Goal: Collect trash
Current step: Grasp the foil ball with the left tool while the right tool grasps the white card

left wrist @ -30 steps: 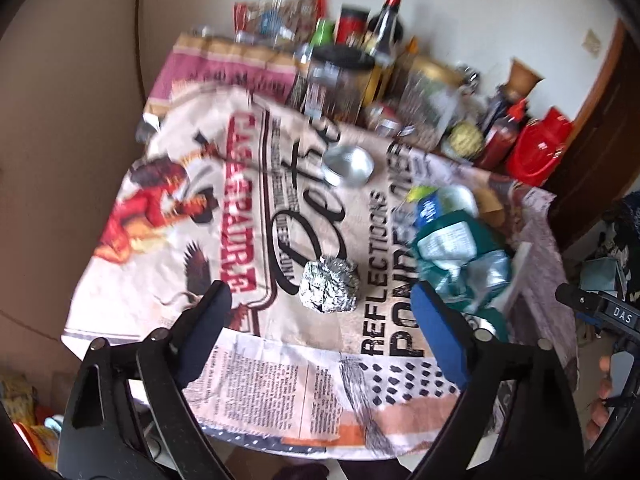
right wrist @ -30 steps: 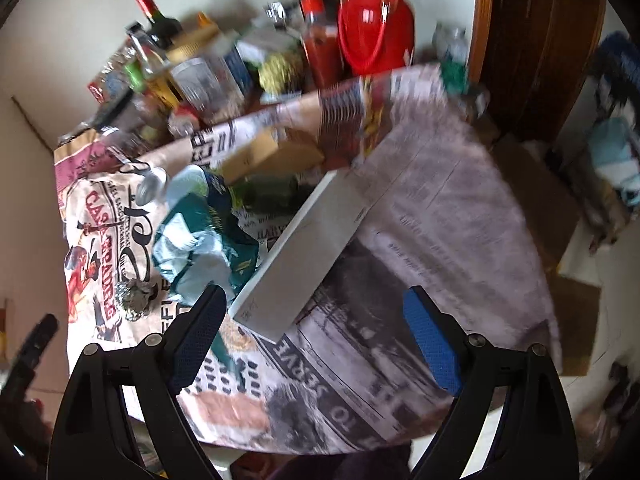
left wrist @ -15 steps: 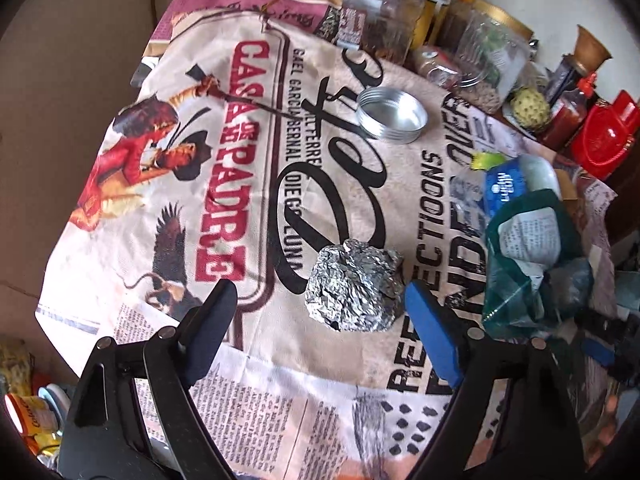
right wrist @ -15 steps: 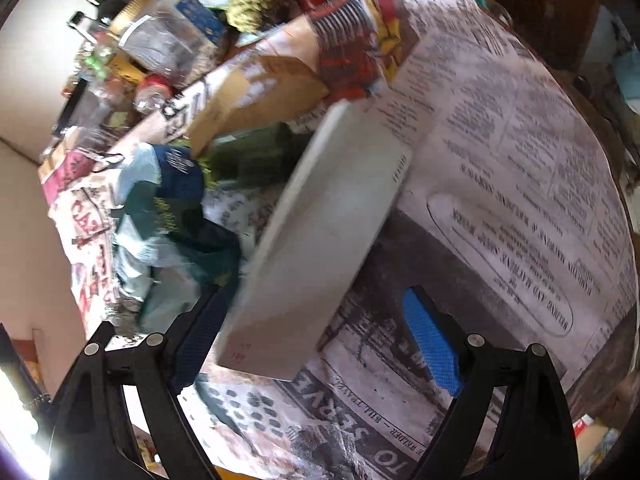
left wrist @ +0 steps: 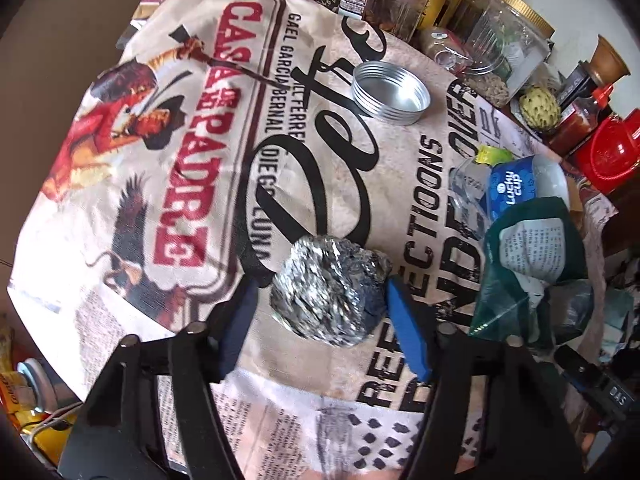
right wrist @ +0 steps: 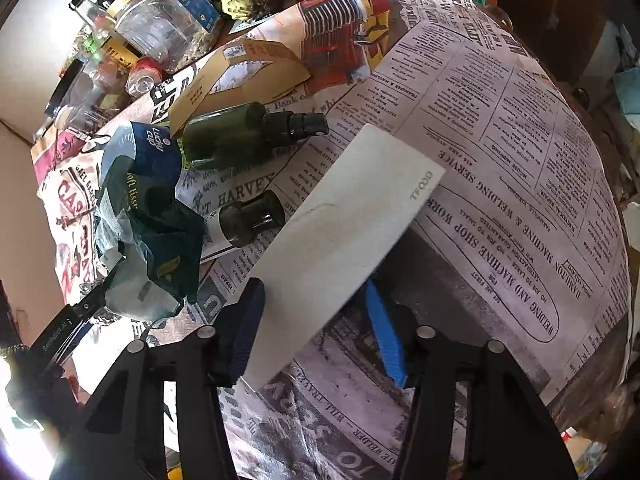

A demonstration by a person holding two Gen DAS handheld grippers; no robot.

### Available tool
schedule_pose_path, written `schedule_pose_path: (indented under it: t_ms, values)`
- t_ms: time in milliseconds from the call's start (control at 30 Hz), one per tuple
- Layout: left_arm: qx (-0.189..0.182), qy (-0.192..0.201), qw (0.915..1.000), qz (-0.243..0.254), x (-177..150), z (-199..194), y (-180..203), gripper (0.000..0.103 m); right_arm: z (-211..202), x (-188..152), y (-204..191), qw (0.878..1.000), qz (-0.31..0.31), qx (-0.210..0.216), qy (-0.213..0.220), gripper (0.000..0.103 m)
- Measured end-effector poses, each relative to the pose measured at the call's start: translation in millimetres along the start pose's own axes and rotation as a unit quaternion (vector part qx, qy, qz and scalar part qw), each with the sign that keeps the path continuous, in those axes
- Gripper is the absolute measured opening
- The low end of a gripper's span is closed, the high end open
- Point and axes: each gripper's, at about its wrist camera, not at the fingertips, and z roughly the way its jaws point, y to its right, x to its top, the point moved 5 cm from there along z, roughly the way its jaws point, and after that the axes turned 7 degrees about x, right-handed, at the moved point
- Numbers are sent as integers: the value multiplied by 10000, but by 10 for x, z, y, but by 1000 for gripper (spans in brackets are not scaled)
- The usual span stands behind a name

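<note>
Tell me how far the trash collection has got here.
Nothing looks collected yet. In hand: left gripper straddles the foil ball, right gripper straddles the white box; neither lifted. Left: green wrapper, dark bottle.

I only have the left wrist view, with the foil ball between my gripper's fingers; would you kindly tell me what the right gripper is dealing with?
Observer: The right gripper straddles the near end of a flat white box, with a pad by each long edge. I cannot tell whether it grips yet.
Operator: Thank you. Is anything lying close to that box?
Observer: A small dark-capped bottle lies on its side right beside the box's left edge.
Operator: And further back?
Observer: A dark green pump bottle lies on its side, just in front of a brown cardboard box.
</note>
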Motion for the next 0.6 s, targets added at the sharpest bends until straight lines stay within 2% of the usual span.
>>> schedule_pose_path:
  t_ms: [167, 233, 333, 400, 600]
  values:
    - [101, 62, 9998, 174, -38, -63, 1, 56, 13, 32, 16, 9986, 519, 51, 9, 49]
    - [129, 98, 9996, 240, -64, -117, -35, 56, 30, 58, 4, 9973, 721, 143, 26, 62]
    - [157, 151, 9994, 268, -89, -219, -122, 56, 66, 71, -59, 9962, 862, 102, 40, 71]
    - [126, 165, 9995, 257, -99, -279, -177, 56, 88, 79, -112, 9967, 794, -122, 69, 71]
    - [318, 234, 9986, 343, -146, -429, -299, 56, 240, 76, -345, 9928, 46, -1192, 120, 71]
